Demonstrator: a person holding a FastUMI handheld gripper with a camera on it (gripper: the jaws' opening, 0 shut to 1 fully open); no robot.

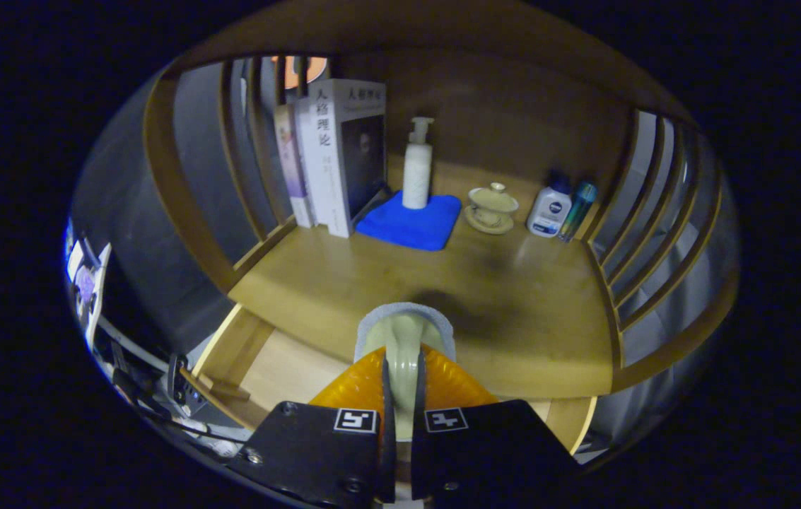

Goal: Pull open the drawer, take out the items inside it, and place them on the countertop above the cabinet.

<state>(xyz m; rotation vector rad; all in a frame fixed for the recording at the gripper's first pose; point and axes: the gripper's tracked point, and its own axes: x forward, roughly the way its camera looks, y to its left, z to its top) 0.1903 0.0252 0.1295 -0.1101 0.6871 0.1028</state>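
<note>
My gripper [401,367] is shut on a pale green rounded item with a whitish rim [406,329], gripped edge-on between both fingers. The item hangs over the front edge of the wooden countertop [534,318] and casts a dark shadow on it. Below and to the left of the fingers lies the pulled-out drawer [280,367], showing its light wood floor and side wall. My fingers hide the lower part of the item and much of the drawer's inside.
At the back of the countertop stand upright books [333,162], a white pump bottle [417,170] on a blue cloth [414,225], a lidded tea cup on a saucer [492,207], a white bottle [549,210] and a slim teal bottle [577,201]. Wooden slats [655,212] close both sides.
</note>
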